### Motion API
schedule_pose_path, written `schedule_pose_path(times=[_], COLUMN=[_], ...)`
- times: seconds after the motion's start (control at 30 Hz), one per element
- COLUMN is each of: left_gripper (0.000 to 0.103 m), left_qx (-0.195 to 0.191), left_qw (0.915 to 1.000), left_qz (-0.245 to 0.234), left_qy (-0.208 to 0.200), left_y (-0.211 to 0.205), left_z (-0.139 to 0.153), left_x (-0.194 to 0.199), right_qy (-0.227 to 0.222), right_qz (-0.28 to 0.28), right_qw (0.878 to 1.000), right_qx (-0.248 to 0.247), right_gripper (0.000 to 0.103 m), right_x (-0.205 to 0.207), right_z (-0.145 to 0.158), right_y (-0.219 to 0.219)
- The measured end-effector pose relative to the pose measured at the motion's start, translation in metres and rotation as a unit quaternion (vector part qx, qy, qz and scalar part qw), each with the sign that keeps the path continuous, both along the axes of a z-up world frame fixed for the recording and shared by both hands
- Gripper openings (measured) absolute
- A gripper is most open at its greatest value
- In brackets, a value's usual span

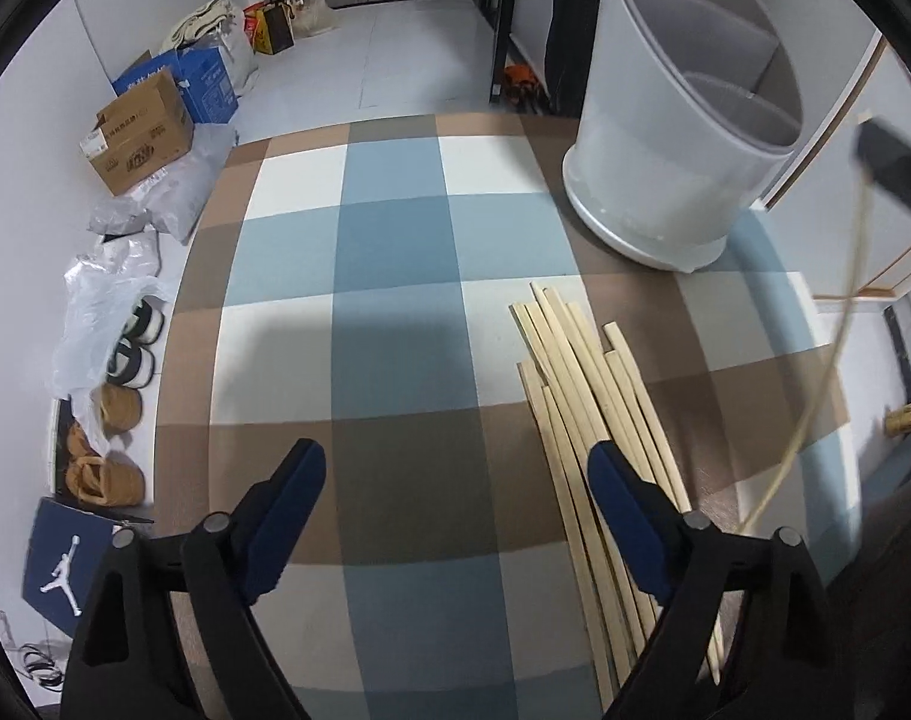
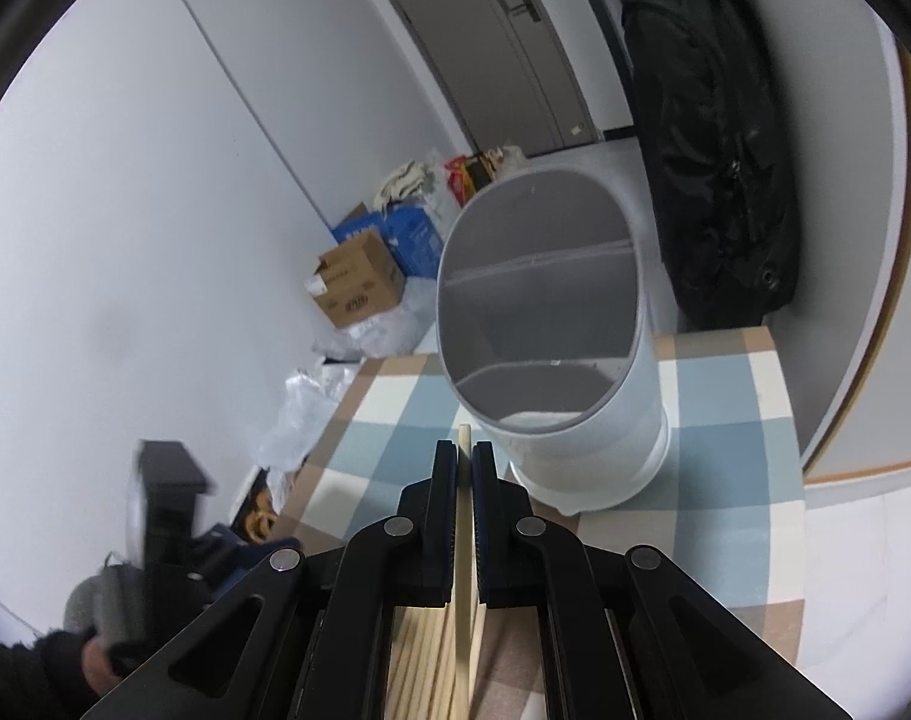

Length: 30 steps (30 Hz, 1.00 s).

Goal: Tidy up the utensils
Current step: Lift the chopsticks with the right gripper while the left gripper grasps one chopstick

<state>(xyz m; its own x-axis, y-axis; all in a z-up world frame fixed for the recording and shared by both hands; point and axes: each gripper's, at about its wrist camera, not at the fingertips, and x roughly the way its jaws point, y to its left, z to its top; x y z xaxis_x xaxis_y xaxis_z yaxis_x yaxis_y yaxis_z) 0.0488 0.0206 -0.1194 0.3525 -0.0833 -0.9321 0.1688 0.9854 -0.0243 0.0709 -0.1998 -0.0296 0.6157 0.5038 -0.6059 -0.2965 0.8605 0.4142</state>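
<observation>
A pile of wooden chopsticks [image 1: 593, 414] lies on the checked tablecloth [image 1: 395, 312], right of centre in the left wrist view. My left gripper [image 1: 455, 468] is open and empty, low over the cloth, its right finger over the pile. A white divided utensil holder [image 1: 677, 138] stands at the far right. My right gripper [image 2: 465, 450] is shut on one chopstick [image 2: 463, 516], held lengthwise, its tip pointing at the holder [image 2: 575, 420] just in front of its rim. That chopstick [image 1: 839, 348] and gripper show blurred at the right of the left wrist view.
The table's left edge drops to a floor with cardboard boxes [image 1: 143, 132], plastic bags [image 1: 101, 312] and shoes [image 1: 119, 408]. A black bag [image 2: 707, 138] hangs behind the holder. My left gripper's body [image 2: 167, 516] shows at the lower left of the right wrist view.
</observation>
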Motion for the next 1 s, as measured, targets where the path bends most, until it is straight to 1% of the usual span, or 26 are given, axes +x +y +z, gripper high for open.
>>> schedule_pose_path(times=[0.07,0.13,0.2,0.23,0.3,0.37,0.4,0.57,0.63,0.67,0.7,0.73,0.77,0.8,0.83,0.9,0.93,1.0], left_gripper=[0.085,0.084,0.075,0.068,0.065,0.054,0.052,0.051,0.051,0.051,0.051,0.051,0.051,0.051,0.051,0.051,0.051,0.051], left_qx=[0.010,0.014,0.023,0.025,0.021,0.025,0.028,0.038,0.015,-0.012,-0.022,-0.021,-0.008,0.004,0.007,0.006,0.004,0.009], left_qw=[1.0000,0.9999,0.9996,0.9994,0.9994,0.9992,0.9991,0.9990,0.9996,0.9997,0.9996,0.9997,0.9999,0.9999,1.0000,0.9999,1.0000,0.9999], left_qz=[-0.001,0.003,0.011,0.012,0.017,0.023,0.022,0.020,0.020,0.019,0.017,0.013,0.009,0.004,0.001,-0.004,-0.005,-0.013], left_qy=[0.000,0.008,0.014,0.019,0.023,0.021,0.023,0.012,0.013,0.011,0.007,-0.001,-0.007,-0.008,-0.002,0.014,0.007,0.006], left_y=[-0.005,-0.007,-0.006,-0.005,-0.003,0.001,-0.002,-0.005,-0.004,-0.004,-0.004,-0.006,-0.010,-0.013,-0.016,-0.020,-0.022,-0.022], left_z=[-0.003,-0.008,-0.012,-0.015,-0.016,-0.015,-0.017,-0.015,-0.012,-0.006,-0.003,-0.001,0.000,-0.002,-0.007,-0.015,-0.015,-0.013], left_x=[0.003,0.005,0.007,0.008,0.009,0.009,0.009,0.009,0.009,0.008,0.007,0.006,0.006,0.006,0.006,0.007,0.007,0.007], right_qy=[-0.004,-0.012,-0.019,-0.021,-0.027,-0.029,-0.029,-0.024,-0.027,-0.029,-0.030,-0.031,-0.032,-0.032,-0.032,-0.032,-0.032,-0.033], right_qz=[0.000,0.002,0.006,0.007,0.007,0.006,0.004,-0.001,-0.001,-0.001,-0.002,-0.002,-0.001,-0.001,-0.001,-0.002,-0.002,-0.004], right_qw=[1.000,1.000,1.000,1.000,1.000,1.000,1.000,1.000,0.999,0.999,0.999,0.999,0.999,0.999,0.999,0.999,0.999,0.999], right_qx=[0.009,0.003,0.001,0.001,-0.002,0.002,0.004,0.015,0.017,0.017,0.017,0.018,0.019,0.019,0.019,0.017,0.018,0.017], right_gripper=[0.004,0.004,0.004,0.004,0.004,0.004,0.004,0.004,0.004,0.004,0.004,0.004,0.004,0.004,0.004,0.004,0.004,0.004], right_x=[-0.002,-0.006,-0.010,-0.011,-0.014,-0.016,-0.016,-0.014,-0.015,-0.015,-0.015,-0.015,-0.015,-0.015,-0.015,-0.015,-0.015,-0.016], right_z=[0.003,0.004,0.006,0.006,0.008,0.010,0.010,0.009,0.010,0.011,0.011,0.011,0.011,0.011,0.010,0.010,0.010,0.010], right_y=[0.001,0.000,-0.001,-0.002,-0.004,-0.008,-0.009,-0.014,-0.014,-0.014,-0.014,-0.014,-0.013,-0.013,-0.013,-0.013,-0.014,-0.014])
